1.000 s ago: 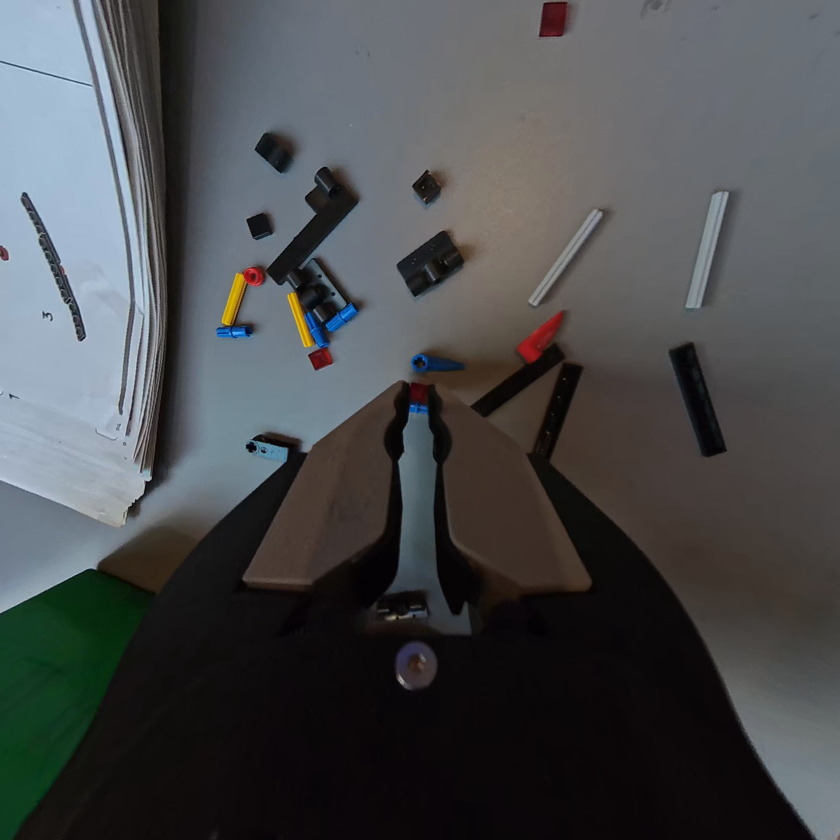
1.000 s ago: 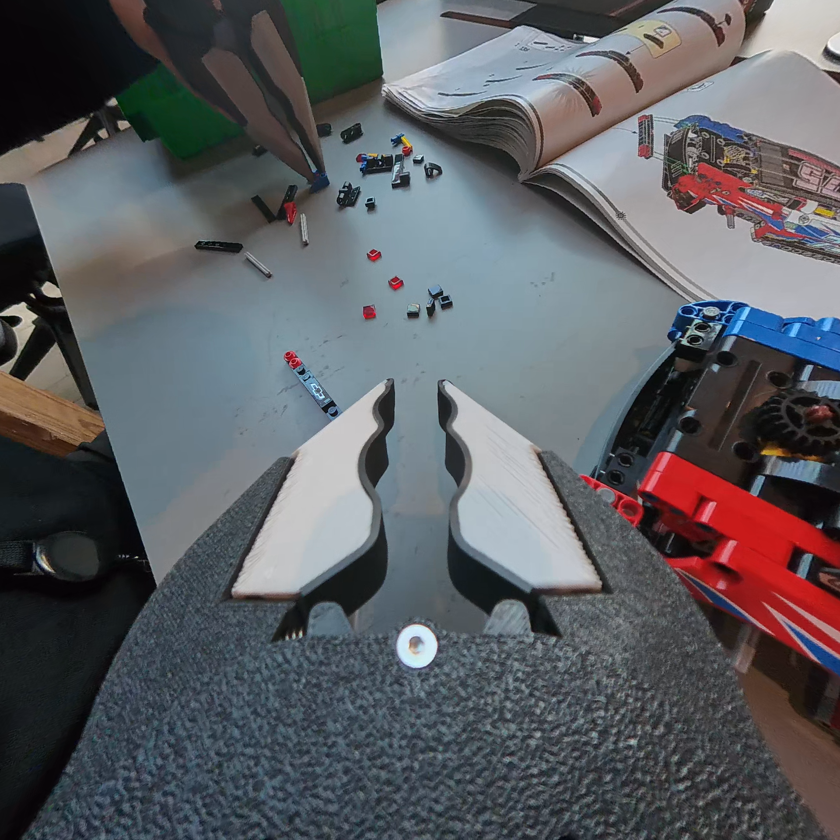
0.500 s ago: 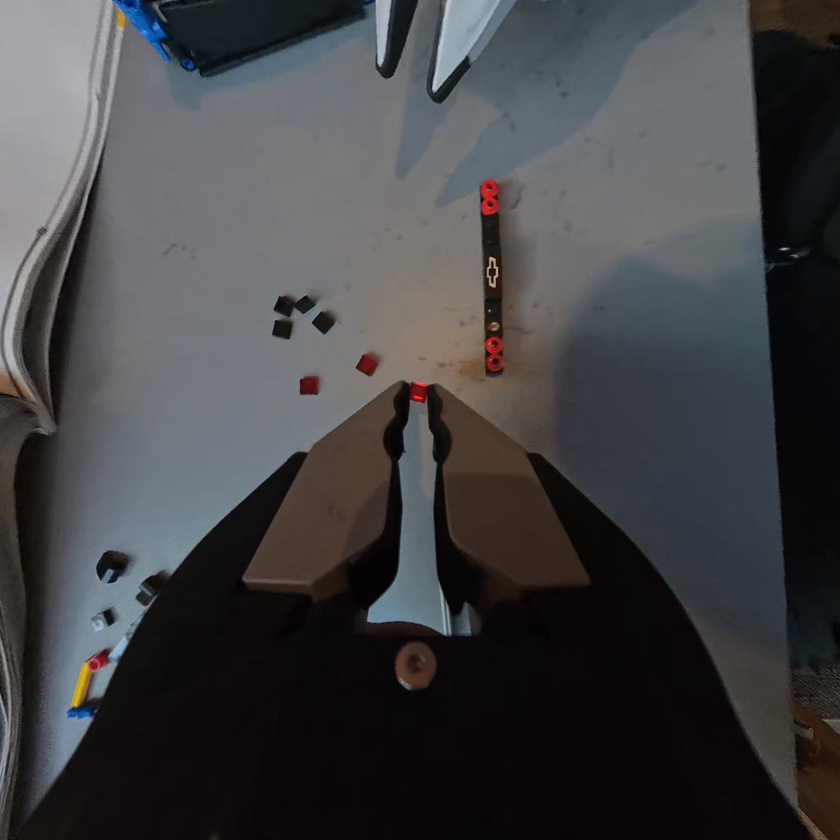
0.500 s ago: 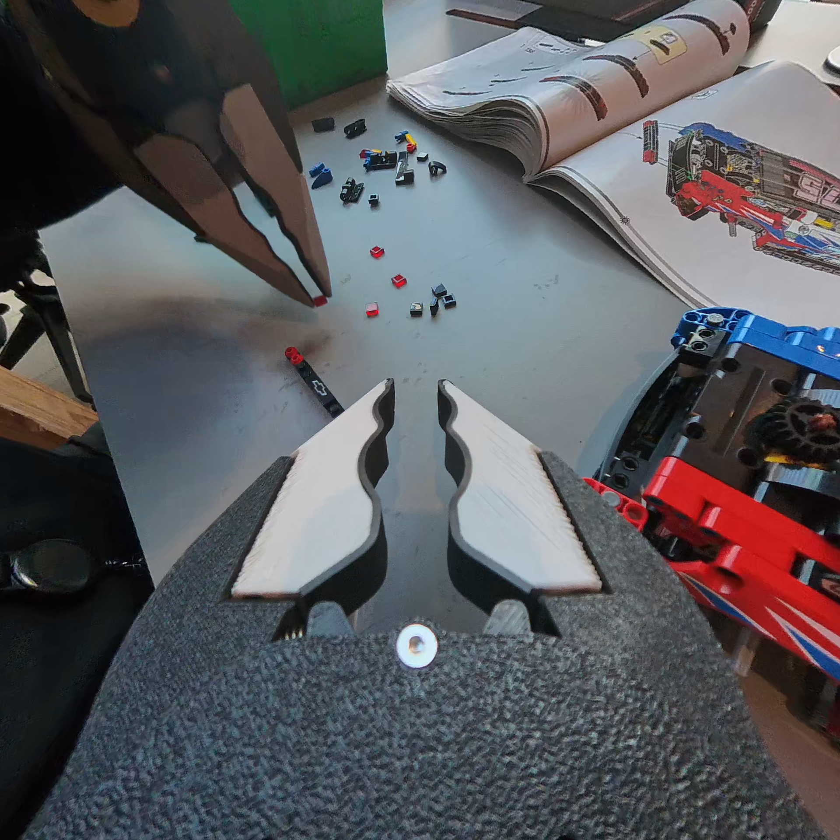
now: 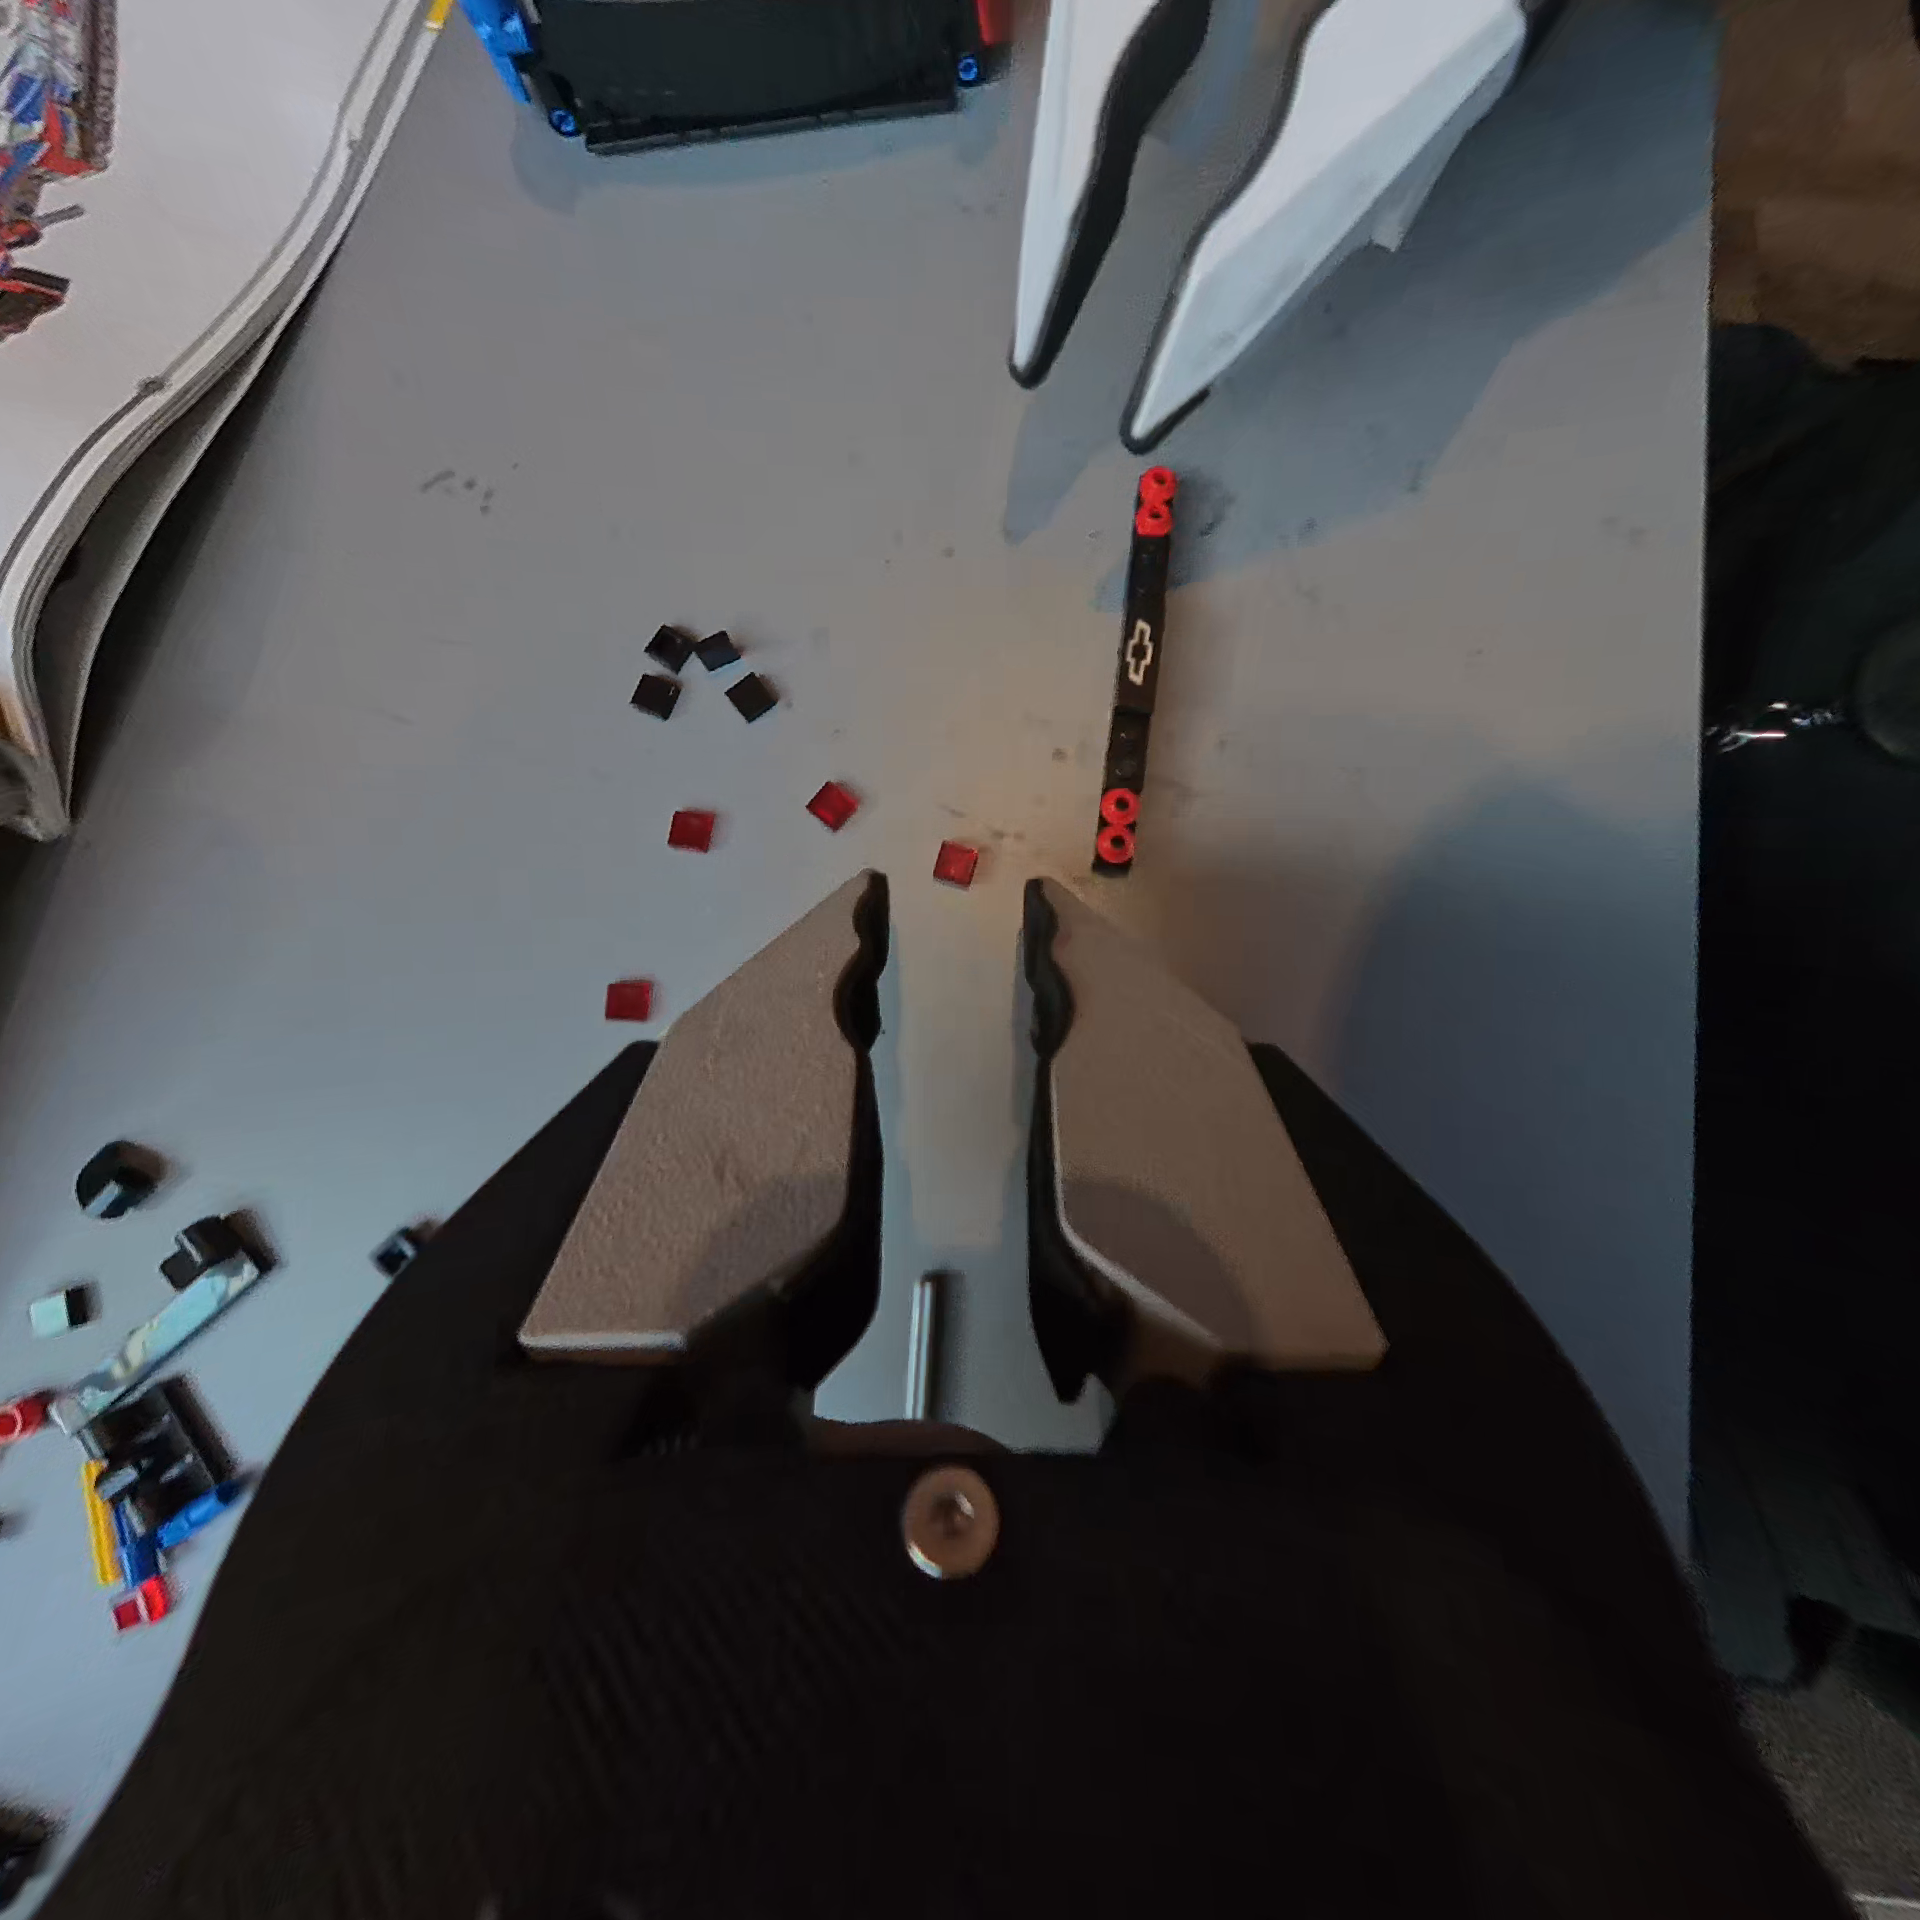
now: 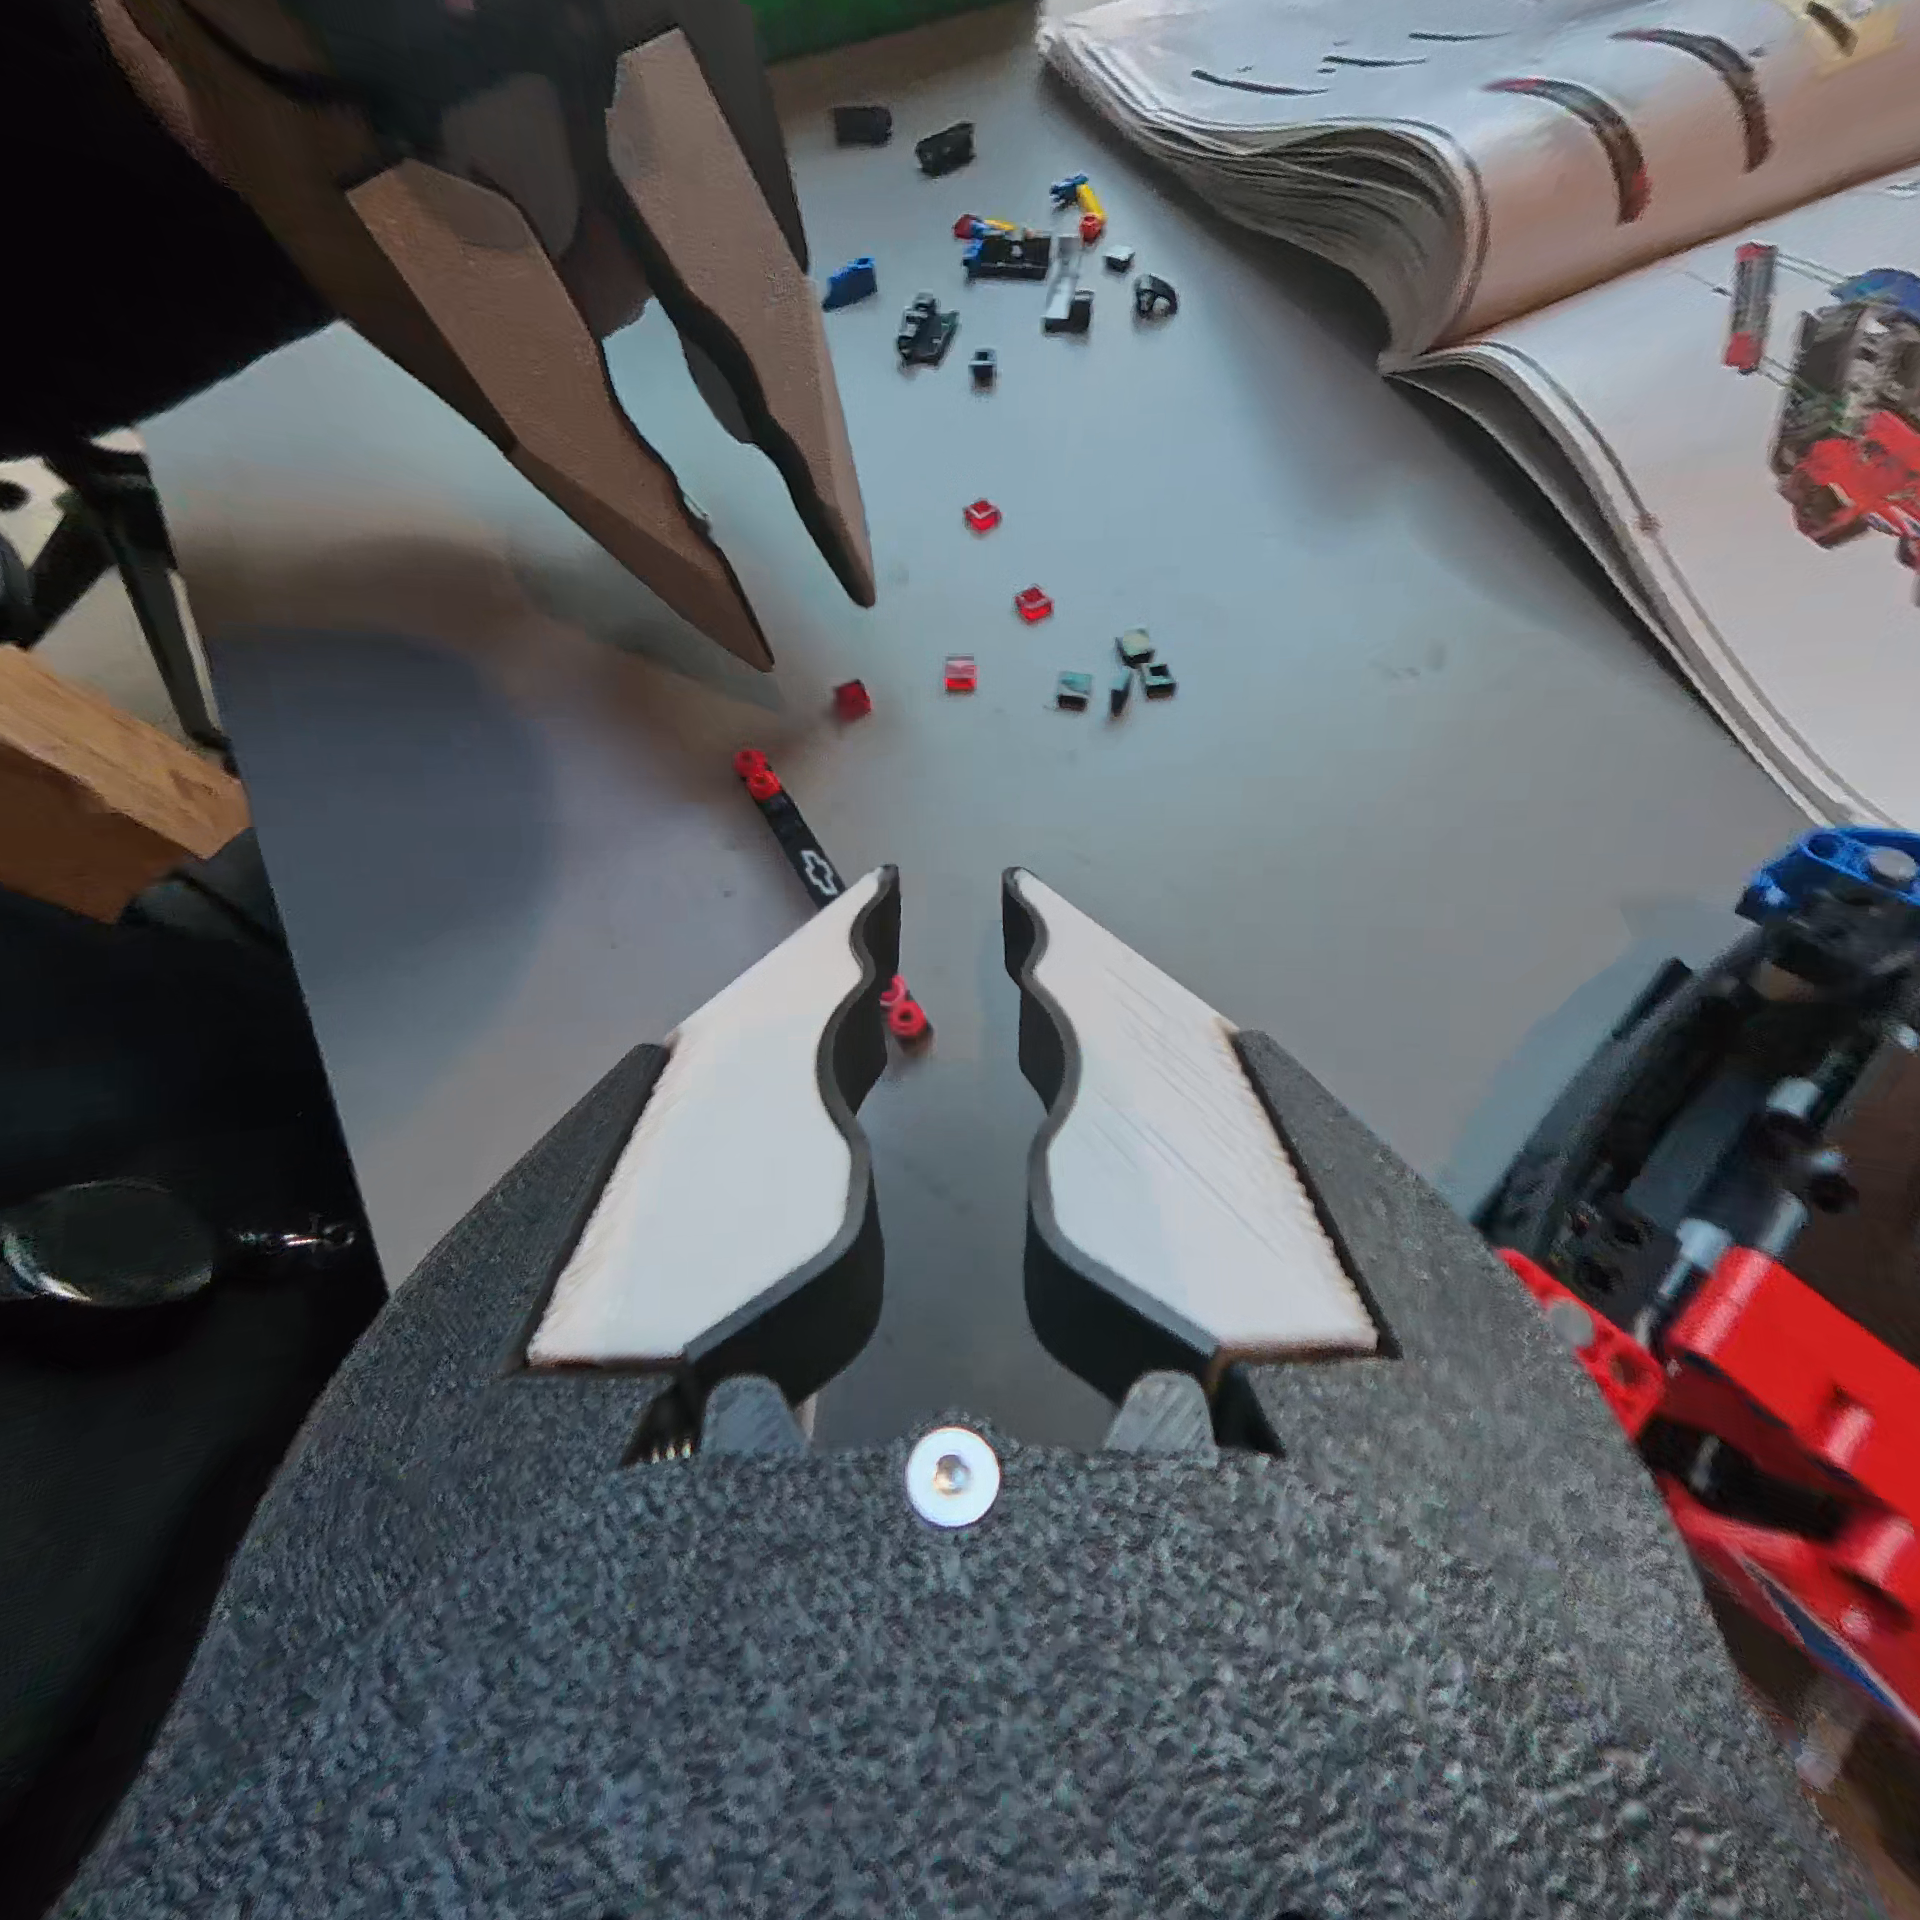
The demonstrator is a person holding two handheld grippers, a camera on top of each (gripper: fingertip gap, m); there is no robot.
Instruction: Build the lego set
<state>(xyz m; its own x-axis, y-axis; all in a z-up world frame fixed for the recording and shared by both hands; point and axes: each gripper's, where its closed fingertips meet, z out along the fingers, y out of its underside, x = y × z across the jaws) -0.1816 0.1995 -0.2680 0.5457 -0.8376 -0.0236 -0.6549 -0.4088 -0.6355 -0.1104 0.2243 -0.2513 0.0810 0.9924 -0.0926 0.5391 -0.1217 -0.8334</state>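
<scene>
Red tile [image 5: 955,864] lies loose on tabletop [image 5: 623,468] beside black strip [image 5: 1136,675], unattached. Both jaws open, empty; car [image 6: 1766,1299] half-built, many parts left.

Small red tile [image 5: 955,863] flat on table [image 5: 1351,1039]

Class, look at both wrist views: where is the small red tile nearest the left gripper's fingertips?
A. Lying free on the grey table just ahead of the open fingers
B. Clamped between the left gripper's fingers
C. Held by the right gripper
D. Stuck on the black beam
A: the left gripper stands open, and the small red tile lies on the grey table beside the black beam, touching neither finger.
</scene>
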